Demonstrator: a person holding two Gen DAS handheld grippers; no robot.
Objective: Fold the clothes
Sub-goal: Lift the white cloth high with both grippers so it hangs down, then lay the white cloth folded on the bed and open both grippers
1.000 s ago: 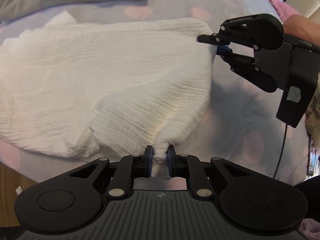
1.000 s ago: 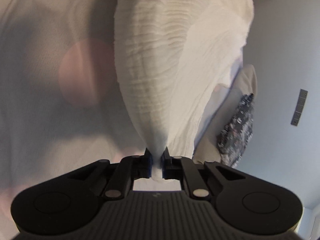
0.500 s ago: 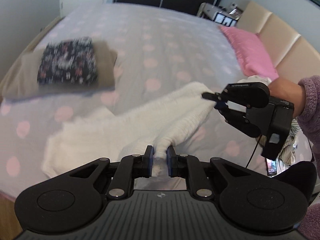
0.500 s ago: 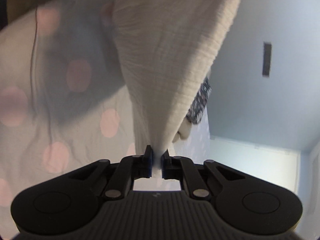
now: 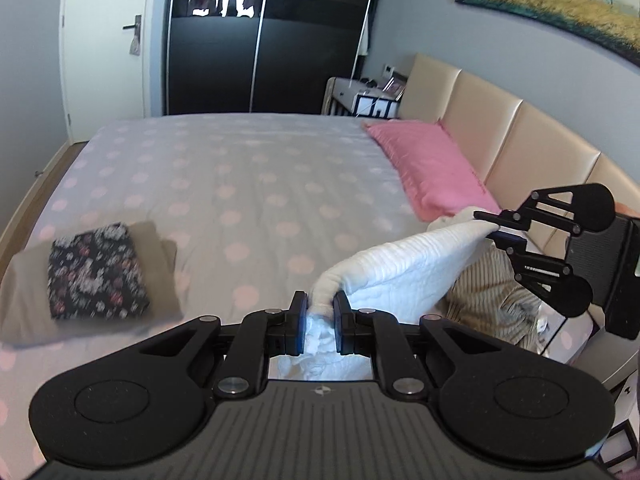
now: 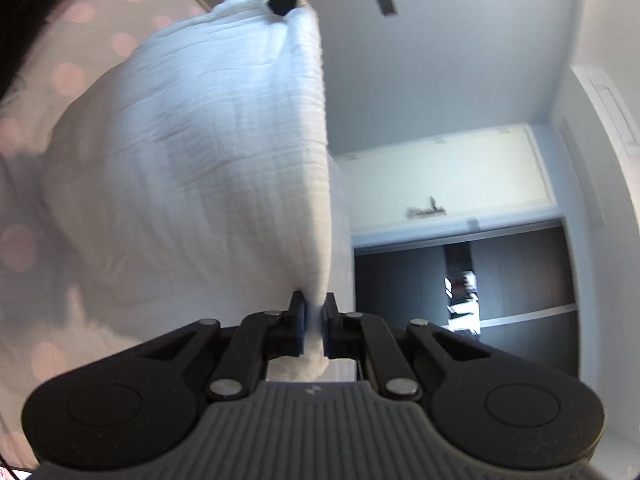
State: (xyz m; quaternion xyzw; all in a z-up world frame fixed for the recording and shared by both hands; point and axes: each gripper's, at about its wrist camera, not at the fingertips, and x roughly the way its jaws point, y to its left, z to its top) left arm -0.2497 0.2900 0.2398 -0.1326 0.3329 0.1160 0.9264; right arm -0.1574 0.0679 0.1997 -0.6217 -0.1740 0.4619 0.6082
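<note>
The left claw [image 5: 320,314] is clamped narrow on one bunched corner of the white crinkled garment [image 5: 404,268], and the right claw [image 5: 494,228] pinches another corner, so the cloth hangs stretched between the two, raised above the polka-dot bed [image 5: 240,184]. In the right wrist view that claw [image 6: 315,320] is closed on a thin edge of the same fabric [image 6: 192,152], which billows up toward the other claw at the top of the frame. Judging by how things lie, part of the job looks done: a dark floral folded piece [image 5: 94,272] sits on top of a beige folded piece [image 5: 160,276] at the near left of the bed. This white piece seems to be mid-fold or only just picked up; it is not yet laid down flat. A rumpled striped garment [image 5: 492,300] lies near the pink pillow [image 5: 424,164] and appears to be waiting its turn.
</note>
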